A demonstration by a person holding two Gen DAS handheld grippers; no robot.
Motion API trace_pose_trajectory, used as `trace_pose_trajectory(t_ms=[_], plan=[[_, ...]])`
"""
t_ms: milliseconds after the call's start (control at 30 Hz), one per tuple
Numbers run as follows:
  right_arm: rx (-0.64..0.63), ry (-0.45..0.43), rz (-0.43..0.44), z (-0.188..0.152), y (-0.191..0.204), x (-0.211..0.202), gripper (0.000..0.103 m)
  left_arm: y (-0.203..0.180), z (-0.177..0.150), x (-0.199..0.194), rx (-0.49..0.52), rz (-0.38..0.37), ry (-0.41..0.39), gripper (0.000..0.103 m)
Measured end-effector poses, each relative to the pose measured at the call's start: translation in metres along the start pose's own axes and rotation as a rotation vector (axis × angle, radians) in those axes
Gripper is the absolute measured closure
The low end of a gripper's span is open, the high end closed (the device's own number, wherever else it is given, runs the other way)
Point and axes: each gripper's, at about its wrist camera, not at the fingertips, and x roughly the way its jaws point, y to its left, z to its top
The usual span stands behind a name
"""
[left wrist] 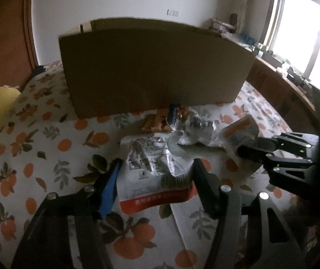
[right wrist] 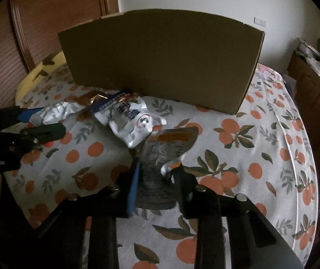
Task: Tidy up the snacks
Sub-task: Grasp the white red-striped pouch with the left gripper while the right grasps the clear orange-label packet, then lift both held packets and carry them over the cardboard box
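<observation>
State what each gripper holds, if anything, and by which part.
The left gripper holds a white-and-red snack packet by its near end; the right gripper is shut on an orange-labelled packet at its near end.

The white snack packet (left wrist: 157, 170) between the left gripper's (left wrist: 157, 174) fingers carries dense black print too small and crumpled to read; a stamped date beginning "2025" sits above its red band, whose white Chinese characters are blurred. Ahead of the right gripper (right wrist: 157, 174), the silver packet (right wrist: 130, 121) shows large Chinese characters that cannot be made out.
</observation>
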Motion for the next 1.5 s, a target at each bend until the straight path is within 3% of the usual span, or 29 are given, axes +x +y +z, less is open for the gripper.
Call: trace_pose_trajectory(t_ms=[300,600,1033,1500], plan=[[0.009,-0.036,0.021,-0.003,-0.003,-0.021,0.08,0.001,-0.003,-0.03,0.011,-0.008,-0.041,0.042],[-0.008,-0.095,0.021,0.011,-0.003,-0.053,0.08,-0.006,0.018,-0.053,0.037,-0.018,-0.1,0.042],[-0.085,-0.192,0.0,0.066,0.001,-0.092,0.08,-0.006,0.08,-0.071,0.071,-0.016,-0.185,0.041],[-0.119,-0.236,0.015,0.14,-0.005,-0.073,0.08,0.018,0.159,-0.046,0.069,-0.01,-0.206,0.041]])
